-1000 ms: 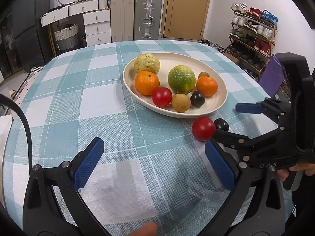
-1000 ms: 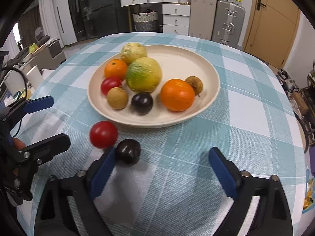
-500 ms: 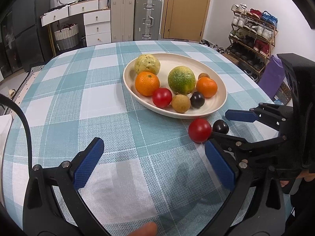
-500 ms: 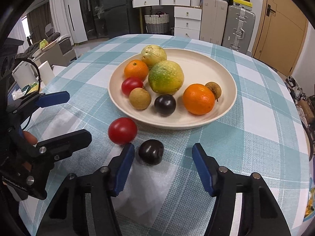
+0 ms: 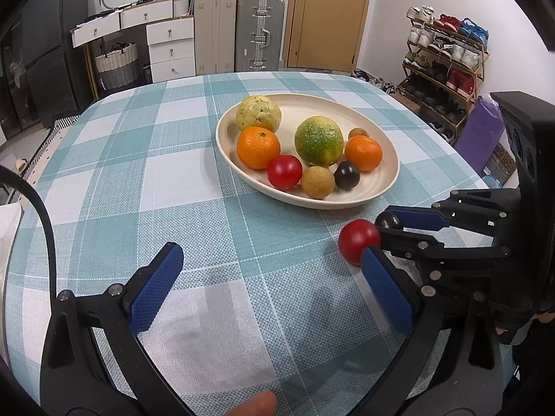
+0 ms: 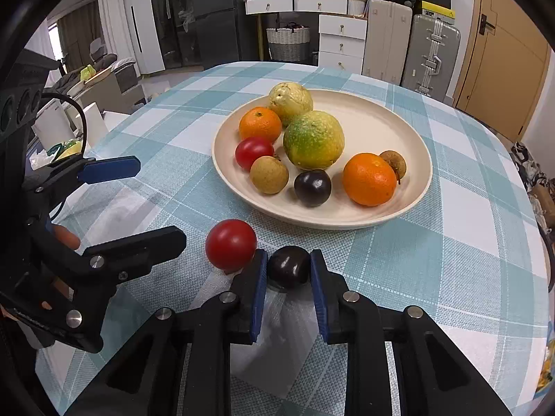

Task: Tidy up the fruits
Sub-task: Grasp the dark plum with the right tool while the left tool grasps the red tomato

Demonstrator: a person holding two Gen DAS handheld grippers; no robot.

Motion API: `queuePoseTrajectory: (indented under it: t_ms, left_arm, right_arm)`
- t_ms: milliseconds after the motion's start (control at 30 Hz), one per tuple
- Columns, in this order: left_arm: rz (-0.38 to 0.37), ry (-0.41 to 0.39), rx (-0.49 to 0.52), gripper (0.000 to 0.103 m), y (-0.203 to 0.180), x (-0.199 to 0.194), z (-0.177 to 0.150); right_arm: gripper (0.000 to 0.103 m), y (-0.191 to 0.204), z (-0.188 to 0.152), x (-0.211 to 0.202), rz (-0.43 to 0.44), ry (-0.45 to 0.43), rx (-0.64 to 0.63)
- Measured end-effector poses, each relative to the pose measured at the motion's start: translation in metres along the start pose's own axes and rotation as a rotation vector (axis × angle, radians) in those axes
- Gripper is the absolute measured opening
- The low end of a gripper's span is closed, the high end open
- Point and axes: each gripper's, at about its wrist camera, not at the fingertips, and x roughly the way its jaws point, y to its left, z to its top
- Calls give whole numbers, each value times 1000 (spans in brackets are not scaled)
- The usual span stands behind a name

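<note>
Dark plum sits on the desk at lower centre of the right wrist frame, pinched between the blue pads of the right claw, which touch it on both sides. Just left of it, touching the left pad's outer face, lies a red tomato. Above them, mid-frame, the cream plate holds two oranges, a green-yellow citrus, a pale guava, another tomato, another plum and two brown longans. In the left wrist frame the left claw spreads wide over bare checked cloth, holding nothing.
</note>
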Motion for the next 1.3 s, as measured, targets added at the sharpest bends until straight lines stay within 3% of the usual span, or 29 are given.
queuePoseTrajectory:
  t_ms: [500,633,867,1067,1200,1300]
  left_arm:
    - [-56,41,-1,101,-17,7,3]
    - [-74,73,11,83,-30,17,6]
    - [-87,106,78,76,-56,26,4]
    - [-99,114,88,52,-65,31,5]
    - [-138,119,95,28,-69,32,7]
    - [-143,104,103,28,-71,30,8]
  right_arm:
    - [25,-36,-14,-25,26,-85,126]
    - [25,-40,-11,-28,25,-92,113]
    - [25,-48,-6,-35,37,-117,119]
    - [25,-52,-8,-34,47,-105,132]
    - [25,-53,-8,-35,48,-108,135]
    - [25,-53,-9,-33,45,-104,136]
